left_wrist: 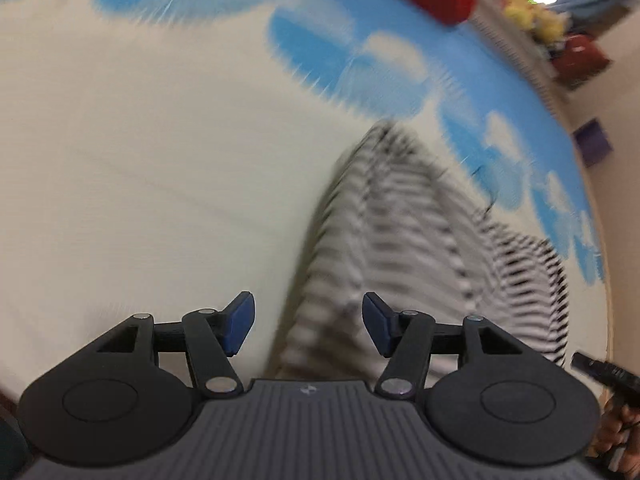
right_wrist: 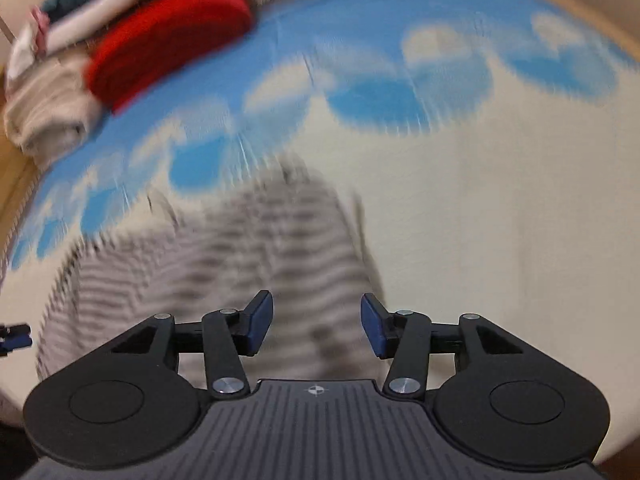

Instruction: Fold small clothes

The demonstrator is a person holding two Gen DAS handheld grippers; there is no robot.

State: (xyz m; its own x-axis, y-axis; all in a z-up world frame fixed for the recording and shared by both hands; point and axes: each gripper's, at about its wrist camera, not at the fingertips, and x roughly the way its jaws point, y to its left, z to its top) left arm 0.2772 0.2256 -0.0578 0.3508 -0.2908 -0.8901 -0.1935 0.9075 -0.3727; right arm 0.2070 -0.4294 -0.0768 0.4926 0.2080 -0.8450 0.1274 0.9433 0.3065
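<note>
Item: striped garment (left_wrist: 404,240), grey/white, small. Laid on the bed sheet (left_wrist: 140,168), cream w/ blue cloud print; frames are motion-blurred, so fold lines can't be told for sure.

Ref. landmark = striped garment.
- Left gripper (left_wrist: 308,322): seen over the garment's near edge, left side. Jaws are held apart; nothing is pinched between them.
- Right gripper (right_wrist: 317,324): seen over the garment's near part, right side. Jaws are likewise apart and empty; cloth is visible in the gap but not pressed.
- Red folded item (right_wrist: 168,52): well beyond the garment, by a pile of other clothes (right_wrist: 52,92) at the far edge of the bed.

Step judged: garment is not gripped; next hold is to be chosen. Advice: edges/corners to be picked symmetrically, one layer only to be pinched, cloth to be lifted low and carried flat so stripes stay aligned and no wrinkle is dragged in.
</note>
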